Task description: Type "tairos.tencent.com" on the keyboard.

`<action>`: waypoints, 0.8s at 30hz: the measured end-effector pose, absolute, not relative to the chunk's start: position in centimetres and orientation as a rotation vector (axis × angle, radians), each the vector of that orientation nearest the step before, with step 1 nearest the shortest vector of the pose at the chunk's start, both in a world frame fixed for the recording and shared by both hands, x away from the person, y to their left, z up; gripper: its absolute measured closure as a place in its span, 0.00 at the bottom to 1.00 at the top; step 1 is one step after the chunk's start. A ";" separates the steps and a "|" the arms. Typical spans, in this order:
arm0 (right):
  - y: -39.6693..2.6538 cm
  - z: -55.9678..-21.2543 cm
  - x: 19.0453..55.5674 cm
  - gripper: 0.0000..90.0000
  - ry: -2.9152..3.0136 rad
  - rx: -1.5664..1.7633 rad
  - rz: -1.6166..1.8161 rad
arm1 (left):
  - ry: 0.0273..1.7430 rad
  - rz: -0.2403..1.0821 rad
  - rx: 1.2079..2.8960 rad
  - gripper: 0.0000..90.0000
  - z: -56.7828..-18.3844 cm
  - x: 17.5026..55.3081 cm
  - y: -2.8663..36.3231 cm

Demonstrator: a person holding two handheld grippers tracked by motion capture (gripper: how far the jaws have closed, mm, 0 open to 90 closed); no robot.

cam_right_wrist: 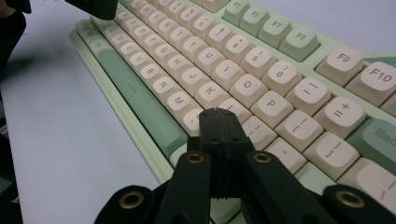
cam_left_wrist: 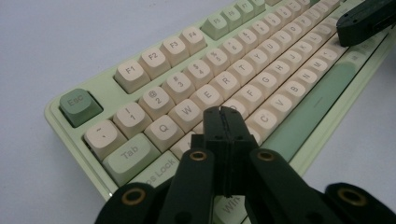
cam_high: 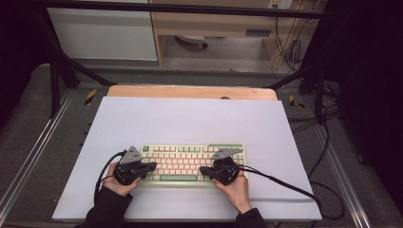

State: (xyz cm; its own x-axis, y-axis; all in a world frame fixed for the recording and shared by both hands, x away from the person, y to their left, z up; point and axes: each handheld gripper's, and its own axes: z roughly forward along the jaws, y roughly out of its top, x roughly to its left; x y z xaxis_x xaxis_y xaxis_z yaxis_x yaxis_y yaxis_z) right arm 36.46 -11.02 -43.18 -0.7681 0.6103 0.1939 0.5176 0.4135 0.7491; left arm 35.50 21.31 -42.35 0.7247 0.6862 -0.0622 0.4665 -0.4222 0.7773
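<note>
Keyboard (cam_high: 192, 164), green and cream, lies lower centre of the high view on a white sheet (cam_high: 190, 118). Left gripper (cam_high: 153, 166) poised over its left keys, right gripper (cam_high: 203, 170) over its right keys; both jaw pairs pressed together, holding nothing.

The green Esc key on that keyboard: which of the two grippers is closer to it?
Left. The left gripper, jaws shut, hovers over the letter keys a few rows from the Esc key. The right gripper sits over the keyboard's opposite end.
</note>
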 end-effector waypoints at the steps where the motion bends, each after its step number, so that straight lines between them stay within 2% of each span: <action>1: -11.0 -43.2 36.5 1.00 2.546 1.020 1.293 | 0.871 0.337 2.095 1.00 -42.3 35.5 21.3; 14: -10.9 -43.4 36.5 1.00 2.555 1.012 1.277 | 0.868 0.338 2.092 1.00 -42.3 35.5 21.3; 24: -11.9 -42.1 36.3 1.00 2.523 1.005 1.271 | 0.864 0.335 2.092 1.00 -42.2 35.4 21.3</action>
